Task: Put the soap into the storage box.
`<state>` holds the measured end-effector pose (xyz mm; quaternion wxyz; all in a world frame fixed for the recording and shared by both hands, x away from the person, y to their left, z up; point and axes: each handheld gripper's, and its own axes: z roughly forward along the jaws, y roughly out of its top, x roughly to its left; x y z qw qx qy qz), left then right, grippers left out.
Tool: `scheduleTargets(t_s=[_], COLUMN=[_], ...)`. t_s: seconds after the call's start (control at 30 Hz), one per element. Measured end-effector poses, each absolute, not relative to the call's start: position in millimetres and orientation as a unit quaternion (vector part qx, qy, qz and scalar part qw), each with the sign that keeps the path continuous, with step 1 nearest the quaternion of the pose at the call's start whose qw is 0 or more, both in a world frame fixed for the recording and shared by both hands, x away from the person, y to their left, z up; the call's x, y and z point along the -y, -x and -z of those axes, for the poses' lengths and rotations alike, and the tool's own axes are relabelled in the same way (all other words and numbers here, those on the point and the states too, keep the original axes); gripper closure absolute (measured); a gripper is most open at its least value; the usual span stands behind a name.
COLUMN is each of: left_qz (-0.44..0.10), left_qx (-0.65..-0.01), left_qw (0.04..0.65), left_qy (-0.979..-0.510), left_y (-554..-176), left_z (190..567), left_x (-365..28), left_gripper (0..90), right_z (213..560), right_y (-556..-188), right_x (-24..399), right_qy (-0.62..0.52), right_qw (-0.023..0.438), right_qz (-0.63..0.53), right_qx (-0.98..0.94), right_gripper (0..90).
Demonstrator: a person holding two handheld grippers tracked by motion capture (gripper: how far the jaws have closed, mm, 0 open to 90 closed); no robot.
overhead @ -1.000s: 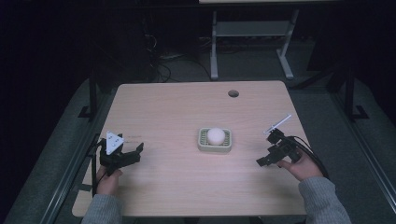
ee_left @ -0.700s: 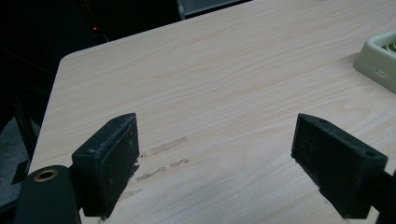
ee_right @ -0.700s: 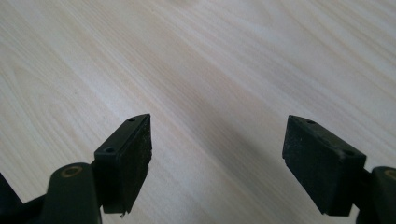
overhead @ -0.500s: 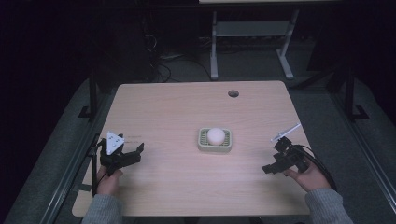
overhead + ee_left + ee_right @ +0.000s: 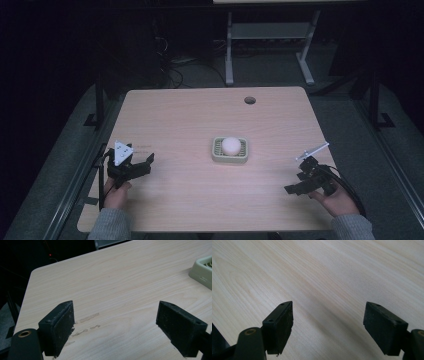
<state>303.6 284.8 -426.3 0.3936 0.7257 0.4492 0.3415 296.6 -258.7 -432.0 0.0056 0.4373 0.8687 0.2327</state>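
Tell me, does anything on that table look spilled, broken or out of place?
Nothing stands out much. The white ball sits squarely in its small tray mid-table. The one blemish is a few faint smudges on the wood near the left gripper.

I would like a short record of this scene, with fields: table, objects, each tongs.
table: light wood table, round hole near far edge
objects: white ball in pale green tray, mid-table
left tongs: open, holding nothing, near left edge
right tongs: open, holding nothing, near right front corner
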Motion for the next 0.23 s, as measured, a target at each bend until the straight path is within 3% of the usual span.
scheduleTargets(t_s=[0.23], left_qz=[-0.341], left_qx=[-0.447], left_qw=[0.396], left_qy=[-0.726], left_y=[-304], left_z=[426], left_x=[-282], left_gripper=[14.8], right_z=[424], right_y=[-283], right_x=[258], right_qy=[-0.442], right_qw=[0.027], right_qz=[-0.255], right_qx=[-0.860], right_gripper=[23.5])
